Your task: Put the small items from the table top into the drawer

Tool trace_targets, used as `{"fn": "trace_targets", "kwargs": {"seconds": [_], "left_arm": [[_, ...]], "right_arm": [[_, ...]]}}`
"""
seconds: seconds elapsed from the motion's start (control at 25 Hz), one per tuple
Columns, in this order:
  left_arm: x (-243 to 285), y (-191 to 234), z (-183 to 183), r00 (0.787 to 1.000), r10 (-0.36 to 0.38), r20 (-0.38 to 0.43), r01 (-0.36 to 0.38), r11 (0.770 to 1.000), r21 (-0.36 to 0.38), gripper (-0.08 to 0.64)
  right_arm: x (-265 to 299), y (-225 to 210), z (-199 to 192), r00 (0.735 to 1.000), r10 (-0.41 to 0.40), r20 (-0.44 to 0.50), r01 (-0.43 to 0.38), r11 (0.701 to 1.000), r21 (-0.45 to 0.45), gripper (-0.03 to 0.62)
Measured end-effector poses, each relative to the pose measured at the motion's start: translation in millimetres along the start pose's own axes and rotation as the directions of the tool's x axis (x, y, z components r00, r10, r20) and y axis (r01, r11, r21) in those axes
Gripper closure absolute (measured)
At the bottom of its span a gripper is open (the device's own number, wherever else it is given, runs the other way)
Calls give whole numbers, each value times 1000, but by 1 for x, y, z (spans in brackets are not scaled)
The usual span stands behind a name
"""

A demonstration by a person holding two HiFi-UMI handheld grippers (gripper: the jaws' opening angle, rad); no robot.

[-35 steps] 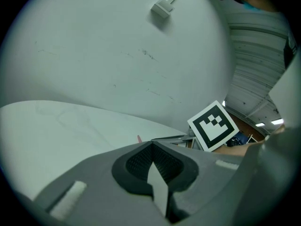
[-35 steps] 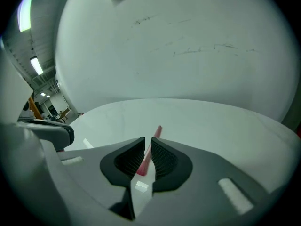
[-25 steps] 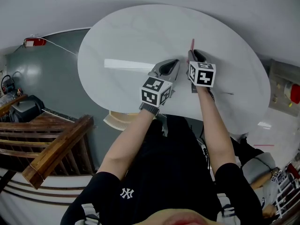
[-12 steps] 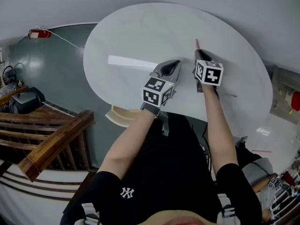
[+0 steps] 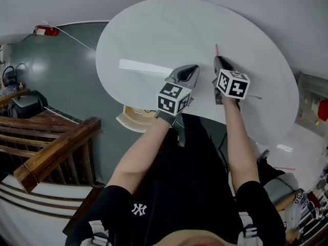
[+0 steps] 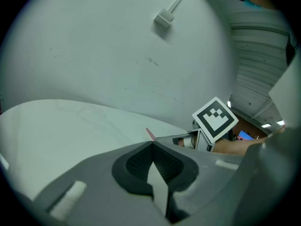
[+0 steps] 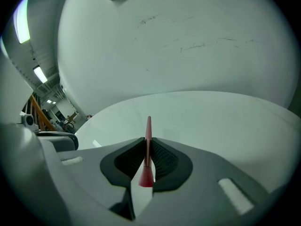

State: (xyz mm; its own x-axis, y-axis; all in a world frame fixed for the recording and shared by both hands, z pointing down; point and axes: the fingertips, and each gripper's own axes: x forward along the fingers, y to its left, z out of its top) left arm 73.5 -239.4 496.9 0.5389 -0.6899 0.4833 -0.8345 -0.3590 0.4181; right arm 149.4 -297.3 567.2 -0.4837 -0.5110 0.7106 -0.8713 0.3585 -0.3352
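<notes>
Head view: your right gripper clamps a red stick that pokes out toward 12 o'clock over the table; its jaws have just closed on it. Your left gripper hangs near it, at its 9 o'clock. A white strip lies on the table at 9 o'clock from the left gripper. The drawer juts out under the table's near edge, at 7 o'clock from that gripper.

Left gripper view: your left gripper has its jaws together with nothing between them. The stick shows just past them.

Right gripper view: the pads of your right gripper press on the stick, thin end toward 12 o'clock.
</notes>
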Motion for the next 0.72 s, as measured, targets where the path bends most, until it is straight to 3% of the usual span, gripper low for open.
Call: {"fn": "trace_targets", "kwargs": {"seconds": [0.72], "left_arm": [[-100,-12,-45,998,40,52,-41,999,9,560]], "right_arm": [[-60,102,-57,993,88,76,-84,995,-55,525]]}}
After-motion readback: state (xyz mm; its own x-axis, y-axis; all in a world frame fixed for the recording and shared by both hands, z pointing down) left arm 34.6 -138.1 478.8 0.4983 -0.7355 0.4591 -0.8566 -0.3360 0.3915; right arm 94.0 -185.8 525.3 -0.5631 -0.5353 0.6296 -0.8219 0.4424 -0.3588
